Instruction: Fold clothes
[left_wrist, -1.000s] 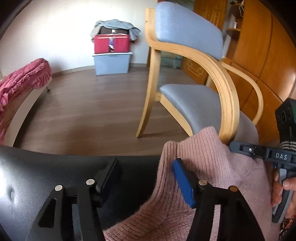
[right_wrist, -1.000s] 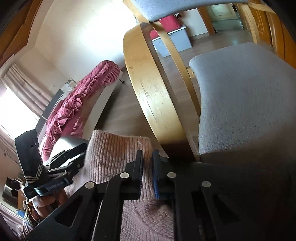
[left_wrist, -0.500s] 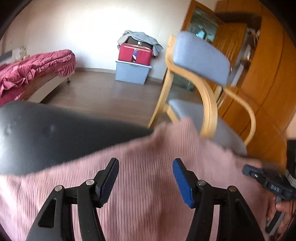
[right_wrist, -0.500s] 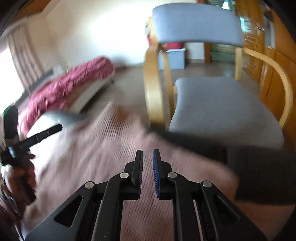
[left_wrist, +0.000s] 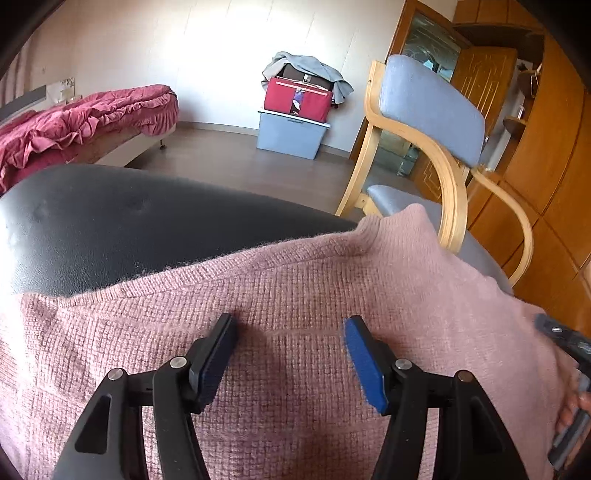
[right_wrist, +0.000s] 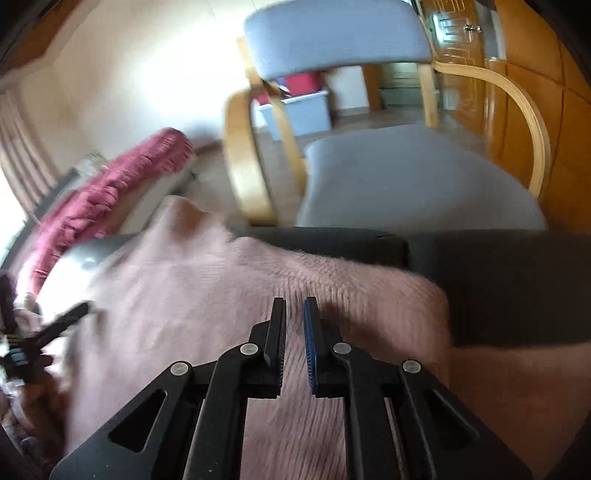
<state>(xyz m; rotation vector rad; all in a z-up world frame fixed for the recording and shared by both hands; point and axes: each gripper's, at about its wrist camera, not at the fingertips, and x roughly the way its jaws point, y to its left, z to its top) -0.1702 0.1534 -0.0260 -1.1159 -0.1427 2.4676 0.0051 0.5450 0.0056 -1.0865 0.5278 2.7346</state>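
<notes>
A pink knitted sweater (left_wrist: 295, 280) lies spread on a black leather surface (left_wrist: 110, 221), its far edge running across the middle of the left wrist view. My left gripper (left_wrist: 290, 332) hovers just over the knit, open, with nothing between its blue pads. At the sweater's right edge I see my right gripper (left_wrist: 554, 332), held in a hand. In the blurred right wrist view the right gripper (right_wrist: 294, 314) stands over the sweater (right_wrist: 184, 295), shut to a narrow slit. I see no cloth pinched in it.
A wooden armchair (left_wrist: 428, 92) with grey cushions stands close behind the black surface (right_wrist: 498, 288). A bed with a red cover (left_wrist: 81, 114) is at the left. Stacked storage boxes (left_wrist: 295, 107) stand by the far wall, and wooden cabinets (left_wrist: 546, 147) line the right.
The sweater has come away from the chair's armrest and now lies spread wider over the black surface. Both grippers drew back from the chair. The right gripper no longer pinches the sweater's edge.
</notes>
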